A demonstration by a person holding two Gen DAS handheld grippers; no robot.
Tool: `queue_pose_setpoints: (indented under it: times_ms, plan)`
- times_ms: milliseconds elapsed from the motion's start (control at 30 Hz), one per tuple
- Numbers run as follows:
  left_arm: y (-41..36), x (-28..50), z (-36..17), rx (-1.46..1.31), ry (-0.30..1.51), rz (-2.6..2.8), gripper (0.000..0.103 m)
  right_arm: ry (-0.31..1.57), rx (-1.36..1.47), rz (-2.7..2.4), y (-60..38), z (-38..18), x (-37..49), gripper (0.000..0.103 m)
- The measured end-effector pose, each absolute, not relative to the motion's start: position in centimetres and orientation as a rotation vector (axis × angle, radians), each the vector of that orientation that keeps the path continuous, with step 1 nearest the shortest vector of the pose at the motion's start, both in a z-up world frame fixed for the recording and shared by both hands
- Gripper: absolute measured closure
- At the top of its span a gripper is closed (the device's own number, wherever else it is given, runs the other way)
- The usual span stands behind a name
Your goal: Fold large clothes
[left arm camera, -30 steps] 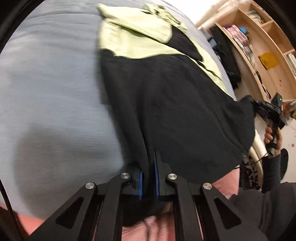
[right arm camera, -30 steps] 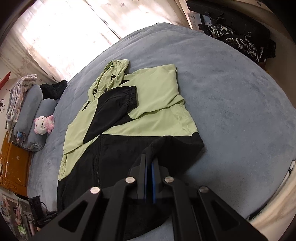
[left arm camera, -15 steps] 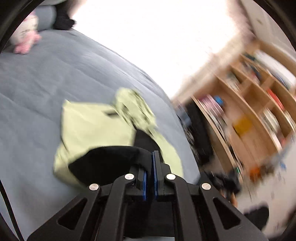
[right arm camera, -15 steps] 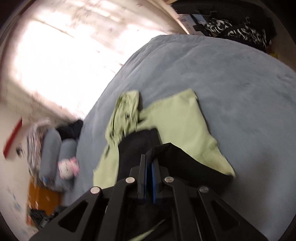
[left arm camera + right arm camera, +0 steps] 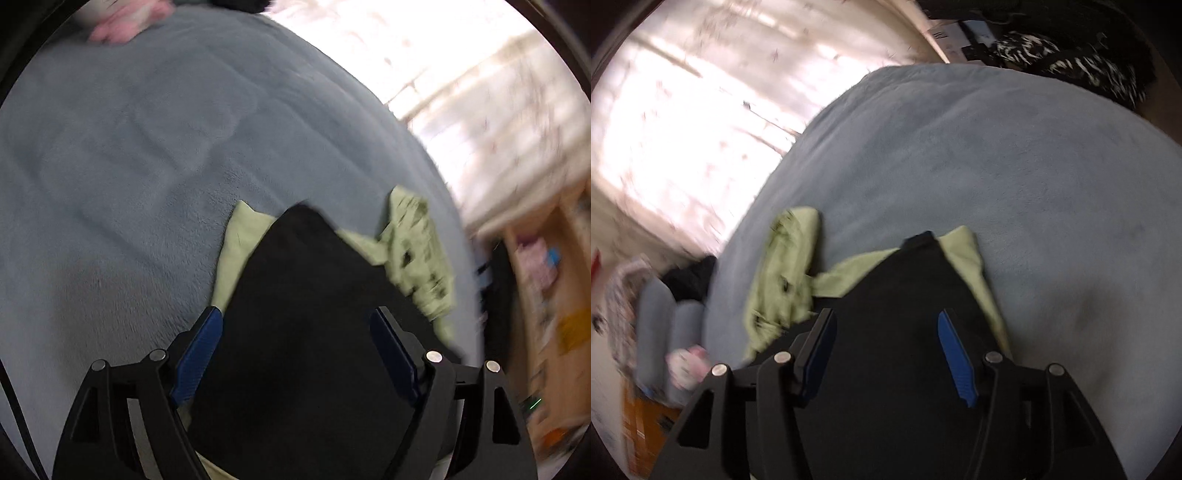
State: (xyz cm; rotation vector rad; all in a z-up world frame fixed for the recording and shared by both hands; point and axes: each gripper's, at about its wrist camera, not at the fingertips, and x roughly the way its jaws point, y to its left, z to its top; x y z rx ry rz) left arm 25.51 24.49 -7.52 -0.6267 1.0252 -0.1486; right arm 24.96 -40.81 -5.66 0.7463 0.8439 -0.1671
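So it's a bedroom with a big grey-blue fleecy bed (image 5: pixel 147 177) taking up most of both views, a bright curtained window (image 5: pixel 683 122) behind it and some wooden shelves (image 5: pixel 546 295) off to the side in the left wrist view, all pretty blurry. The jacket (image 5: pixel 314 302), light green and black, lies on the bed with its black lower half folded up over the green part, so only green edges and the green hood (image 5: pixel 417 240) stick out past the black. The left tool (image 5: pixel 295 350) has its jaws spreading apart right now, with black fabric showing in the gap below but the blue pads not pressing on it. Same deal with the right tool (image 5: pixel 886 350): jaws opening, jacket underneath, nothing pinched. There's a pink and white plush toy (image 5: pixel 685 363) by the grey pillows (image 5: pixel 665 321) near the head of the bed.
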Motion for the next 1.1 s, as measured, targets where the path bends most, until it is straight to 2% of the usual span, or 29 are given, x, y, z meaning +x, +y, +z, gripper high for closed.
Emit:
queue_pose_setpoints:
  times_ms: [233,500,567,600,633,667,700,733,1000,1100]
  plan:
    - [20.1,28.7,-7.8,-0.246,1.055,-0.173,0.023,0.950,0.589,-0.164,-41.1,-9.0,28.4,0.046]
    - [19.3,33.8,-10.8,-0.098,1.106,-0.102,0.023,0.997,0.503,-0.142,-40.4,-10.7,32.5,0.046]
    - [19.6,34.5,-11.2,-0.109,1.103,-0.089,0.026,0.996,0.476,-0.141,-40.0,-10.9,32.9,0.048]
    - [19.6,34.8,-11.4,-0.122,1.093,-0.089,0.037,0.984,0.460,-0.135,-39.7,-11.0,32.9,0.067]
    - [19.5,35.2,-11.4,-0.141,1.087,-0.100,0.057,0.982,0.453,-0.128,-39.5,-11.1,33.0,0.083]
    - [19.5,35.3,-11.5,-0.152,1.085,-0.103,0.067,0.995,0.444,-0.117,-39.2,-11.3,33.0,0.102]
    - [19.0,35.7,-11.4,-0.155,1.079,-0.085,0.088,1.002,0.437,-0.121,-39.0,-11.4,33.0,0.103]
    - [18.7,35.7,-11.3,-0.146,1.064,-0.070,0.095,0.984,0.404,-0.140,-38.5,-11.2,32.6,0.103]
    - [18.9,33.1,-7.5,-0.207,0.898,-0.031,0.098,0.786,0.306,-0.244,-38.6,-6.3,31.9,0.103]
    - [18.5,33.1,-6.9,-0.189,0.889,-0.034,0.098,0.787,0.389,-0.206,-40.1,-5.4,33.0,0.103]
